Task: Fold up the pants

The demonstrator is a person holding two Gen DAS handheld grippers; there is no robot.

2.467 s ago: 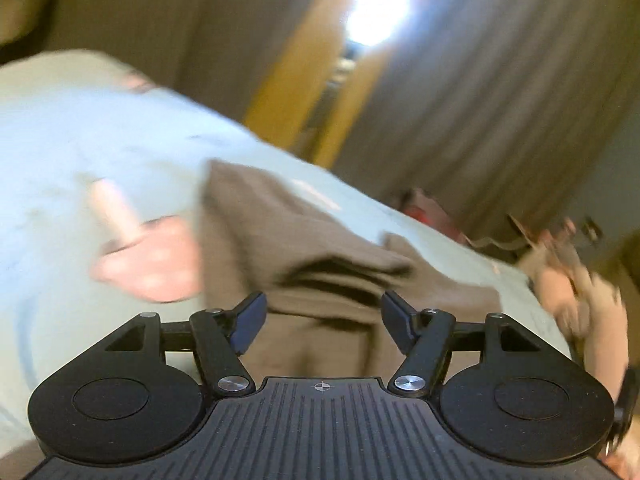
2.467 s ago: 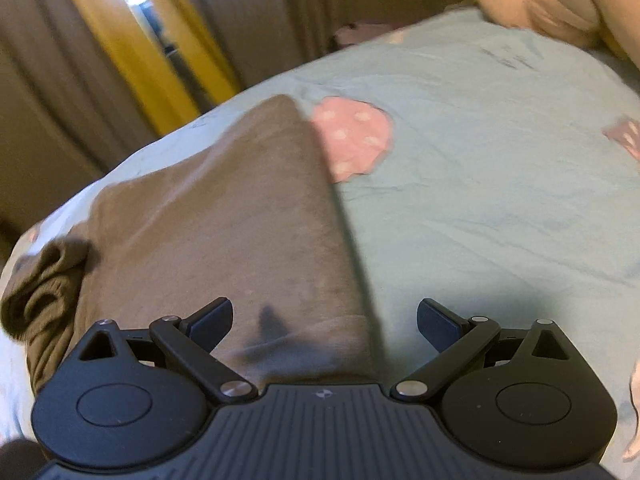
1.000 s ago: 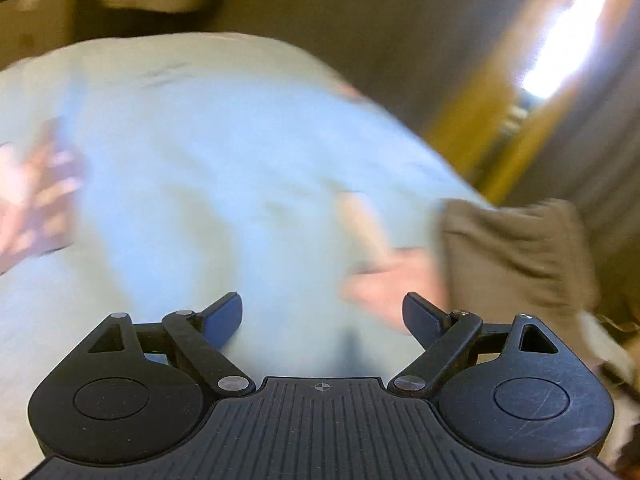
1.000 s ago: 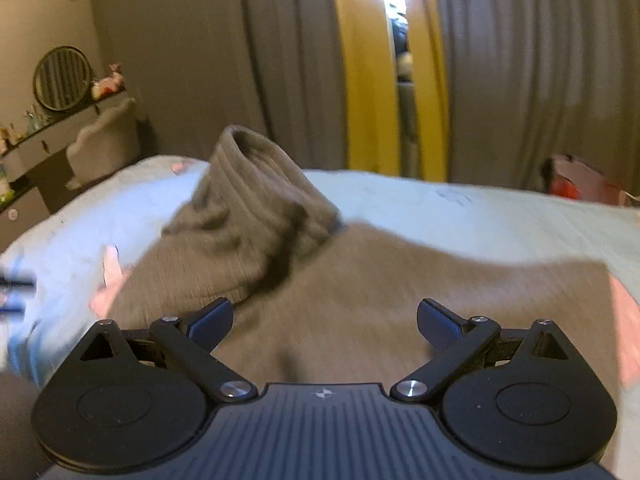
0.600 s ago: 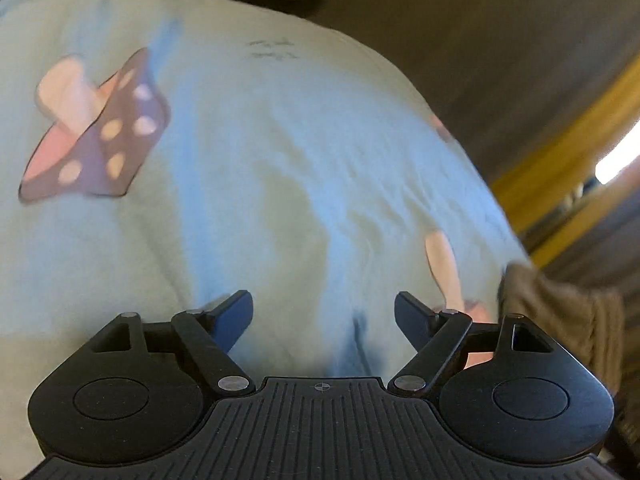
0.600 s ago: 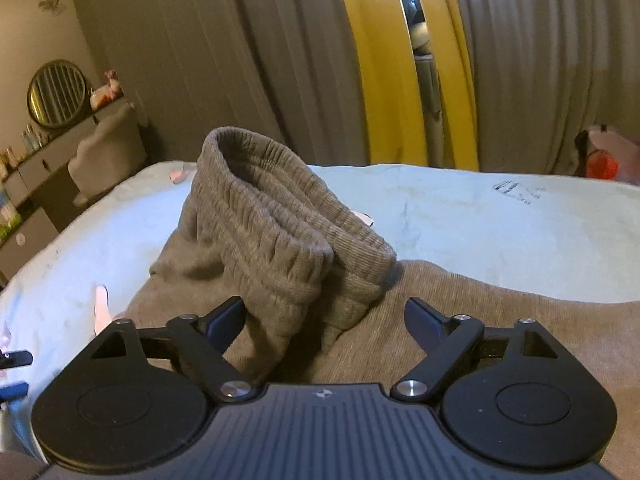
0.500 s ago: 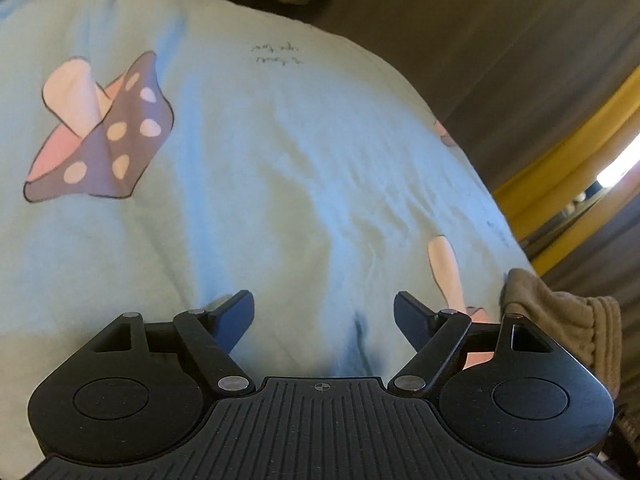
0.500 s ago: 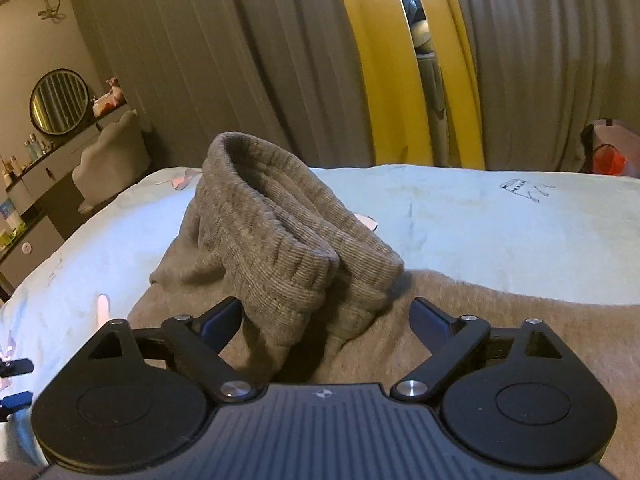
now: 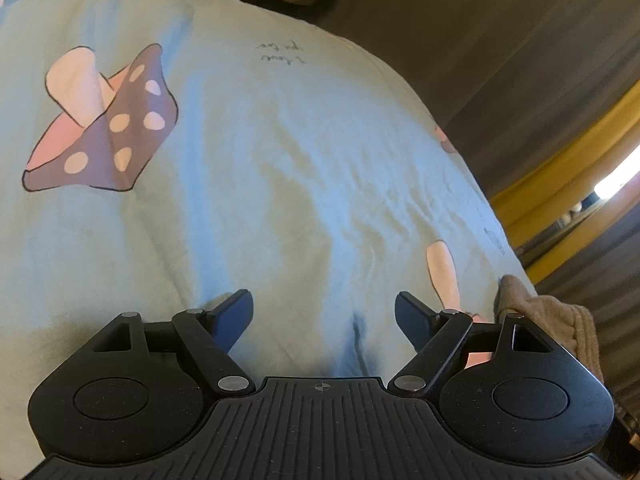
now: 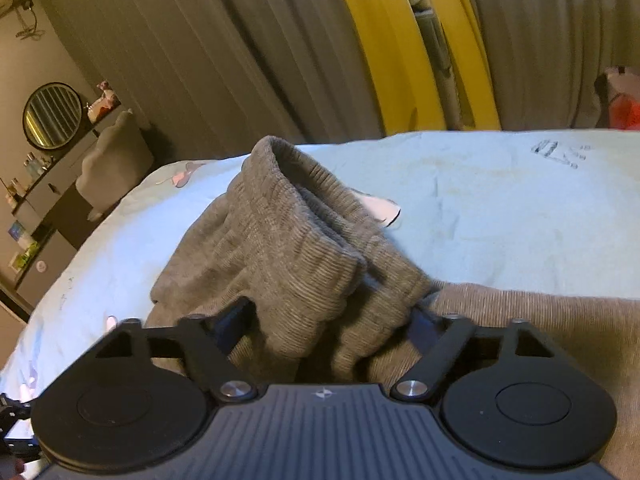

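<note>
The brown-grey pants (image 10: 304, 256) lie on a light blue bedspread (image 10: 500, 208), their ribbed waistband bunched up and standing in a hump. My right gripper (image 10: 326, 320) is open, its fingers on either side of the waistband hump, the cloth between them. In the left wrist view only an edge of the pants (image 9: 560, 320) shows at the far right. My left gripper (image 9: 324, 314) is open and empty, low over bare bedspread (image 9: 280, 200), left of the pants.
The bedspread has mushroom prints (image 9: 104, 128). Grey and yellow curtains (image 10: 400, 48) hang behind the bed. A dresser with a round mirror (image 10: 52, 116) and a chair stand at the left. A red item (image 10: 624, 104) sits far right.
My right gripper has moved in on the waistband hump, which now lies between its fingers. My left gripper swung away from the pants and now hovers still over the bare bedspread.
</note>
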